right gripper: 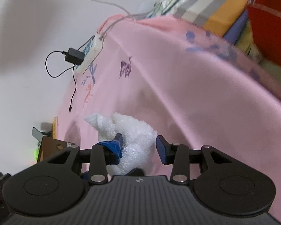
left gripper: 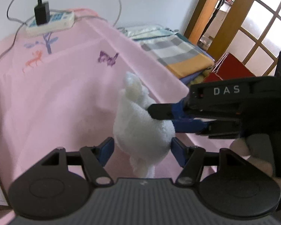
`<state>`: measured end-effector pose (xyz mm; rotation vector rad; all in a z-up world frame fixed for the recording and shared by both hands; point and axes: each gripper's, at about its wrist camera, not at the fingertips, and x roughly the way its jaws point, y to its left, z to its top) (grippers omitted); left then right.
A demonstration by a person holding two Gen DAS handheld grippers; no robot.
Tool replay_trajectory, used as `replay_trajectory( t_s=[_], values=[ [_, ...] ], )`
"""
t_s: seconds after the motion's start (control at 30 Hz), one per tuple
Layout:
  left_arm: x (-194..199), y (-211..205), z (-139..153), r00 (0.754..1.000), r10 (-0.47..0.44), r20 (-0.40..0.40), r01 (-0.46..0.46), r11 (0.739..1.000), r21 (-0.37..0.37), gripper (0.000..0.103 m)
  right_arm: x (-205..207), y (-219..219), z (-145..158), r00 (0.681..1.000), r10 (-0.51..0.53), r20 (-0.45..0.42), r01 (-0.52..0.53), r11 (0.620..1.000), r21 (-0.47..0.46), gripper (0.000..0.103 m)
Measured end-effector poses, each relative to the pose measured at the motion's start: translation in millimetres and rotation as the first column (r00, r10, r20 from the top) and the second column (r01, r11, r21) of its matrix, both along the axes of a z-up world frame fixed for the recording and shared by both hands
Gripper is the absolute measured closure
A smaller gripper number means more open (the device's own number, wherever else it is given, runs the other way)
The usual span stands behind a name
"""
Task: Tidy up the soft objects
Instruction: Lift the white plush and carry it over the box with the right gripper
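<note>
A white fluffy towel (left gripper: pixel 136 123), bunched into a lump, stands on a pink cloth (left gripper: pixel 65 93) in the left wrist view. My left gripper (left gripper: pixel 142 144) has its blue pads pressed against the lump's lower sides. My right gripper (left gripper: pixel 162 121) comes in from the right, and its upper fingertip touches the towel's side. In the right wrist view the towel (right gripper: pixel 136 129) lies between the fingers of my right gripper (right gripper: pixel 139 140). There the left pad touches it and the right pad stands just off its edge.
A white power strip (left gripper: pixel 50 23) with a black charger and trailing cables lies at the far end of the pink cloth (right gripper: pixel 178 93). Folded checked blankets (left gripper: pixel 178 56) and a red box (left gripper: pixel 232 65) sit beyond its right edge. A wooden glazed door (left gripper: pixel 252 28) stands behind.
</note>
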<state>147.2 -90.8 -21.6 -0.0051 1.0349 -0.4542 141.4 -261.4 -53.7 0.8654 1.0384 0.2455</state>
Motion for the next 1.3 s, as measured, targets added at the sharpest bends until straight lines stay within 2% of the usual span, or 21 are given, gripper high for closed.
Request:
replay_trajectory(
  t_s=[0.1,0.3,0.67,0.77,1.0,1.3],
  values=[
    [5,7,-6,1.0,0.017,-0.025,-0.017,1.0,-0.013,0.036,1,8,-7,0.999,0.045,-0.007,-0.045,0.996,0.077,0.076],
    [-1,24,-8,0.998,0.036,-0.053,-0.039,0.997,-0.063,0.036,-6,18,3,0.993,0.113,0.026,-0.114,0.992,0.055,0.076],
    [-41,58,5,0.998,0.062,-0.029,-0.064,0.993,-0.098,0.037,-32,52,22,0.971,0.225,0.084,-0.225,0.974,-0.003,0.076],
    [-54,70,14,0.997,0.072,0.003,-0.071,0.993,-0.094,0.037,-38,65,31,0.963,0.247,0.11,-0.248,0.969,-0.007,0.076],
    [-85,102,51,0.986,0.101,0.133,-0.09,0.993,-0.082,0.037,-53,100,65,0.939,0.27,0.211,-0.276,0.961,0.001,0.076],
    [-111,172,103,0.941,0.166,0.294,-0.149,0.986,-0.08,0.037,-56,167,111,0.874,0.322,0.363,-0.341,0.94,-0.014,0.076]
  ],
)
